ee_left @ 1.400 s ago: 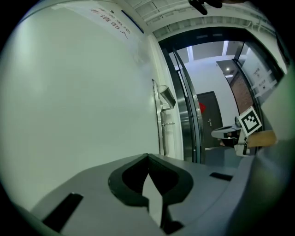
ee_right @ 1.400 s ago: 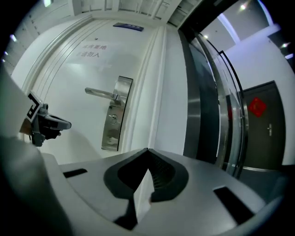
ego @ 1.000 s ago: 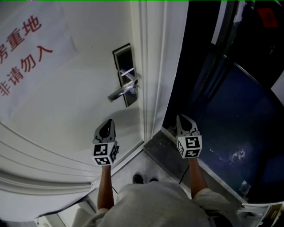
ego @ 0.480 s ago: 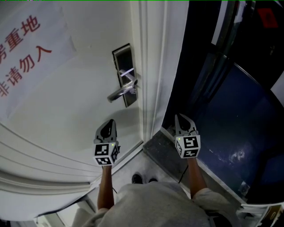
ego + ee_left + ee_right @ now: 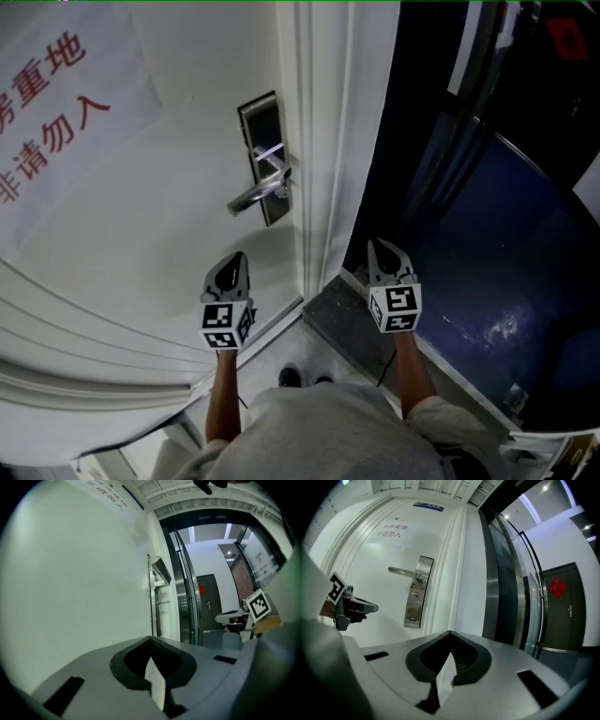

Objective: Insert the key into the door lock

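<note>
A white door (image 5: 141,206) carries a steel lock plate (image 5: 261,155) with a lever handle (image 5: 251,197). In the right gripper view the plate (image 5: 414,599), its lever (image 5: 401,570) and a small keyhole (image 5: 412,594) face me. My left gripper (image 5: 232,258) hangs below the handle, close to the door face, its jaws shut (image 5: 151,639). My right gripper (image 5: 378,246) is held beyond the door's edge, in front of the dark opening, jaws shut (image 5: 450,632). I see no key in any view. Each gripper shows in the other's view: the left (image 5: 370,606), the right's marker cube (image 5: 258,604).
A paper sign with red characters (image 5: 56,103) is stuck on the door at upper left. The white door frame (image 5: 328,141) stands between the grippers. To the right are dark glass panels (image 5: 487,216) and a dark threshold strip (image 5: 347,323). My own feet (image 5: 305,378) show below.
The right gripper has drifted very slightly to the left and up in the head view. The left gripper and the door have stayed as they were.
</note>
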A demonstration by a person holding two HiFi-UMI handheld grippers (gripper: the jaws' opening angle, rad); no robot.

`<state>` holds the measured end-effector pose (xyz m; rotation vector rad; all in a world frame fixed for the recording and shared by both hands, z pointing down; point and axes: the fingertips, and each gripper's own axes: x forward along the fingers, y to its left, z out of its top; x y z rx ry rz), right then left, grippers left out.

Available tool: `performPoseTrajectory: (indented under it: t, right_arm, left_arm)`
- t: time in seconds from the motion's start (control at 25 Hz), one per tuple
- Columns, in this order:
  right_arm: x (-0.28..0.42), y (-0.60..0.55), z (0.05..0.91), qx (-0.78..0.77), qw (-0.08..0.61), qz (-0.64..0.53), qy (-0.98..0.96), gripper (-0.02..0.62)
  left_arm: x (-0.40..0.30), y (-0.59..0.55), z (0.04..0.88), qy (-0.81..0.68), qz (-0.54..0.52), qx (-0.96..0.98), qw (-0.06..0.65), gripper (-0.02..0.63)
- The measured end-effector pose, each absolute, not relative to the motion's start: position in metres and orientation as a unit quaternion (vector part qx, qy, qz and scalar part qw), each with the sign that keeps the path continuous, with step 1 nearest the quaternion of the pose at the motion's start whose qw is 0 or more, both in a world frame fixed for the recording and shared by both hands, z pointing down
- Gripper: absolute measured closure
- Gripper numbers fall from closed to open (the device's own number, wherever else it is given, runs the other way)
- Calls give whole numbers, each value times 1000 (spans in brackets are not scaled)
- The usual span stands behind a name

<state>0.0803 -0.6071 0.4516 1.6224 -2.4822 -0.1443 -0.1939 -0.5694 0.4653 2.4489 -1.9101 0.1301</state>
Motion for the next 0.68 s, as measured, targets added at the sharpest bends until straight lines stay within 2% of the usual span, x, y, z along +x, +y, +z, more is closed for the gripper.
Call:
performPoseTrajectory:
  t: [0.68]
  right_arm:
    - [72, -609, 452, 537, 88, -52, -838, 574]
  left_arm:
    - [-192, -571, 463, -613, 43, 789, 12, 589]
